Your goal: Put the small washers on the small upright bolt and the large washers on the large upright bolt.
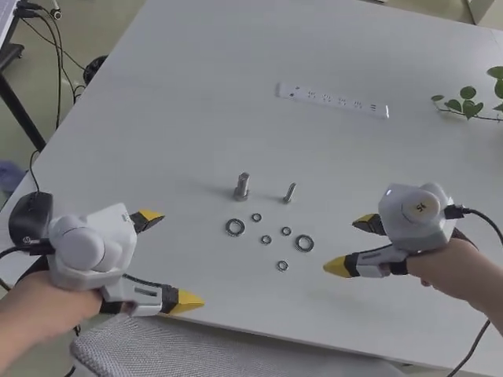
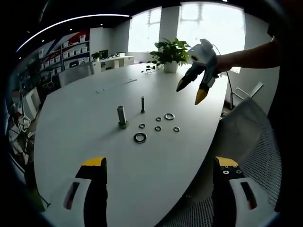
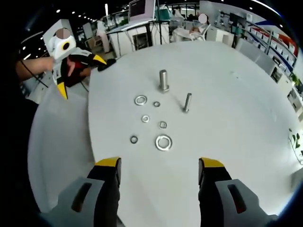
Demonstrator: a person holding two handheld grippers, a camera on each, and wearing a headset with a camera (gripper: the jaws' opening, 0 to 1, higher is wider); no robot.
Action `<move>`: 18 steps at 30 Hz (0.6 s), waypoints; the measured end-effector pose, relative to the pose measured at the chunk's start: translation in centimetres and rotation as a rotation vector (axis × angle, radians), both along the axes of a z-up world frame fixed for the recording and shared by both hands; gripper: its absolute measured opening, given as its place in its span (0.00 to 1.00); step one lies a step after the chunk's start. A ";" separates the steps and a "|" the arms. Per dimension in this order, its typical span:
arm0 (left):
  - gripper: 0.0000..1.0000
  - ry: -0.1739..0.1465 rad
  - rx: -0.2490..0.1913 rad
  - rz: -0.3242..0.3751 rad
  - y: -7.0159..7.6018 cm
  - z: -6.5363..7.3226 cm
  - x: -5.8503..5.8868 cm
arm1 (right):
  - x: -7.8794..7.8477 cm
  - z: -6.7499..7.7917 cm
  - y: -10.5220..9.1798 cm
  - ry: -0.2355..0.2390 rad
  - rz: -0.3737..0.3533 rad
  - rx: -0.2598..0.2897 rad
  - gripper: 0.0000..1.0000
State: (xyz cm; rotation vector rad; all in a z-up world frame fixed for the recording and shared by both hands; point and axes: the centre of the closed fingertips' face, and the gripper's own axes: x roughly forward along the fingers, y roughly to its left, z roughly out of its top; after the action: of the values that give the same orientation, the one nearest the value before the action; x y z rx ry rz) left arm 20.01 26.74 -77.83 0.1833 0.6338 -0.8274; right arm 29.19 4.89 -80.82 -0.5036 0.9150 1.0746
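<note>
Where the task stands, head view: nothing placed yet. The large upright bolt [image 1: 241,186] and small upright bolt [image 1: 290,192] are both bare, so all six washers are left to do.
Washers, head view: two large washers [image 1: 235,227] and four small washers [image 1: 266,239] lie flat on the white table [image 1: 196,102], in a loose cluster just in front of the bolts.
Grippers, head view: the left gripper [image 1: 169,258] and right gripper [image 1: 350,245] flank the cluster, jaws spread wide, nothing held. The right one is nearer, close to a large washer without touching it.
Progress, left gripper view: large upright bolt [image 2: 122,116] and small upright bolt [image 2: 142,104] carry nothing; washers loose beside them.
Gripper, left gripper view: left gripper [image 2: 160,163] gapes empty, with the large washers [image 2: 140,137] ahead of its tips and apart from them. The right gripper [image 2: 190,92] hangs beyond the cluster.
Progress, right gripper view: none threaded on large upright bolt [image 3: 164,80] or small upright bolt [image 3: 187,102].
Gripper, right gripper view: right gripper [image 3: 159,163] wide apart, empty, with a large washer [image 3: 163,142] near, just ahead between the jaws. The small washers [image 3: 145,118] lie further on.
</note>
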 end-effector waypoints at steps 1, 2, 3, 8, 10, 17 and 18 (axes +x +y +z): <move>0.93 -0.002 0.006 -0.001 0.1 -0.1 0.0 | 0.1 0.0 0.1 0.003 0.001 0.003 0.68; 0.93 -0.002 0.011 -0.003 0.1 -0.2 0.0 | 0.0 0.0 0.3 0.010 0.000 0.003 0.67; 0.93 0.003 0.022 -0.009 0.2 -0.4 -0.2 | -0.1 0.0 0.4 0.010 0.002 -0.001 0.67; 0.92 -0.001 0.037 -0.012 0.4 -0.6 0.0 | -0.2 -0.4 0.7 0.017 0.017 -0.039 0.66; 0.91 0.003 0.046 -0.019 0.5 -0.9 -0.1 | -0.1 -0.5 0.9 0.023 0.022 -0.045 0.66; 0.92 -0.019 0.036 -0.002 0.7 -0.6 0.3 | 0.1 -1.0 1.4 0.036 0.057 -0.073 0.63; 0.92 -0.021 0.036 0.000 0.7 -0.6 0.4 | 0.1 -1.1 1.5 0.037 0.061 -0.076 0.63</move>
State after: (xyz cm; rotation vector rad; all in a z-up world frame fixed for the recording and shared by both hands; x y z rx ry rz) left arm 20.38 27.48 -78.46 0.2241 0.6293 -0.8131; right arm 29.31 6.38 -81.90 -0.5797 0.9811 1.1109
